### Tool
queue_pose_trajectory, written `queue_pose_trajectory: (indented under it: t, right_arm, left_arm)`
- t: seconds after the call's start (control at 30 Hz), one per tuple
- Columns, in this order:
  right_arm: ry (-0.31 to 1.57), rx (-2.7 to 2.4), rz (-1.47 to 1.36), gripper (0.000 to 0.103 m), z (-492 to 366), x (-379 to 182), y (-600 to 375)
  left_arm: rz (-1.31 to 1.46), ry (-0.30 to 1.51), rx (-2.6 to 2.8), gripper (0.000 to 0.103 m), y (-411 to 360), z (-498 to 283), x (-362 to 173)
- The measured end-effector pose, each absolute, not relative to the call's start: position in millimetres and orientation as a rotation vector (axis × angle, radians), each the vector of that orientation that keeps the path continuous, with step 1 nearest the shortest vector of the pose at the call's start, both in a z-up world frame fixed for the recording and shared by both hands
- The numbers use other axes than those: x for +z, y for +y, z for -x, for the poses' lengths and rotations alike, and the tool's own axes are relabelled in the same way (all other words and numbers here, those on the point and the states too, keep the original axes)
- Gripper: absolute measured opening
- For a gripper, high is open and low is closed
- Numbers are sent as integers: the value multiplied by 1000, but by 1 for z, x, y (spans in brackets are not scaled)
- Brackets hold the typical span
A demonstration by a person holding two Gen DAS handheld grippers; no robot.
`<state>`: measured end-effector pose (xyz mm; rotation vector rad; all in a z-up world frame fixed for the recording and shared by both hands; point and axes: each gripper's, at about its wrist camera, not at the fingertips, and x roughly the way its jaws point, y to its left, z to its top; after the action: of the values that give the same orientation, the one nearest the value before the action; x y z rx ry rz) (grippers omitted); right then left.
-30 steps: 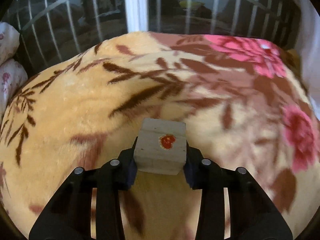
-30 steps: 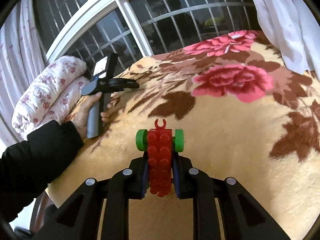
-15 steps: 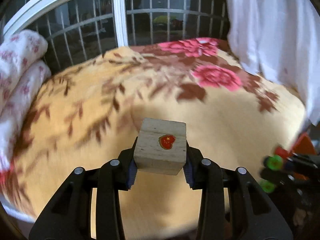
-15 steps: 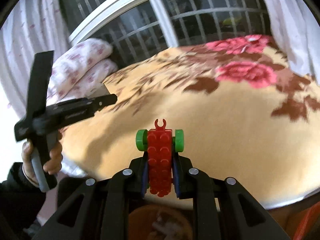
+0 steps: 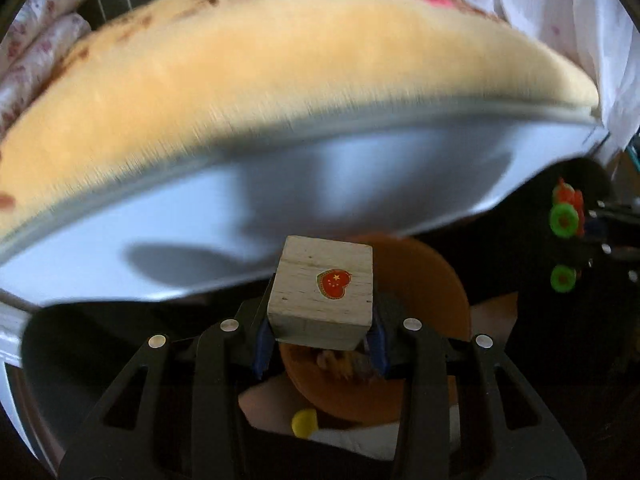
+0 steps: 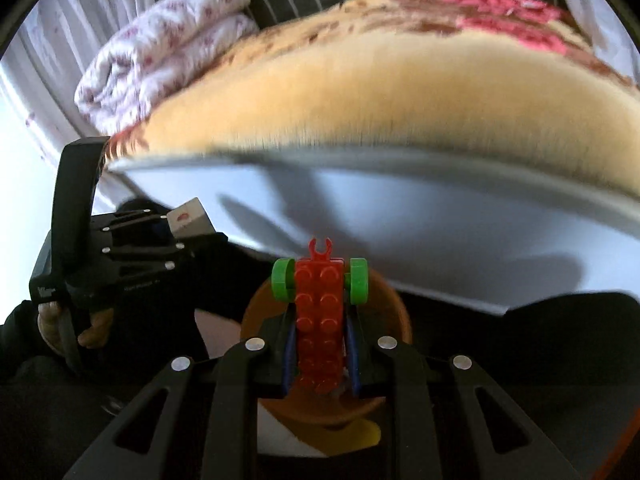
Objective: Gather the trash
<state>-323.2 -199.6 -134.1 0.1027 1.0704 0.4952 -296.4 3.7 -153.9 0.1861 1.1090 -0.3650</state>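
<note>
The left tool clamps a wooden block above the orange bin. Beside it, over that bin, the right tool grips a red brick toy.

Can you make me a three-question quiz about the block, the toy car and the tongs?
1. Where is the orange bin?
A. below the wooden block
B. on the blanket
C. by the window

2. What colour are the toy car's wheels?
A. blue
B. green
C. yellow

3. What are the right tongs doing?
A. hanging open
B. squeezing the car
C. holding paper

Answers: 1 A, the bin shows under the block held by the left tongs. 2 B, both wheels look green. 3 B, the fingers press the car's sides.
</note>
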Motion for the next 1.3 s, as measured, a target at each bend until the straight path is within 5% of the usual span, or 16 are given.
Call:
queue_pose_trajectory:
  t: [1.03,1.07,1.1,1.13,1.17,1.3]
  right_arm:
    - [1249,520,-41,20,309,-186,-193]
    - [1251,526,-36,21,308,-187,-191]
    - [1254,534,-32,29,307,-188,-190]
    - [1260,543,-28,52,306,-189,-190]
    - [1263,534,-18,61,305,-191,-189]
    - [1261,535,-24,63,305,-190,-195]
  left_arm:
    - [-230,1242,-424,38,3,297,-200]
    - [-225,1241,-427,42,4,298,-200]
    - [-215,1244,-434,70,6,298,-200]
    - [-210,1255,-428,86,4,297,-200]
    - [-203,1258,-418,95,5,296,-201]
    - [-167,1284,-405,95,11,293,-206]
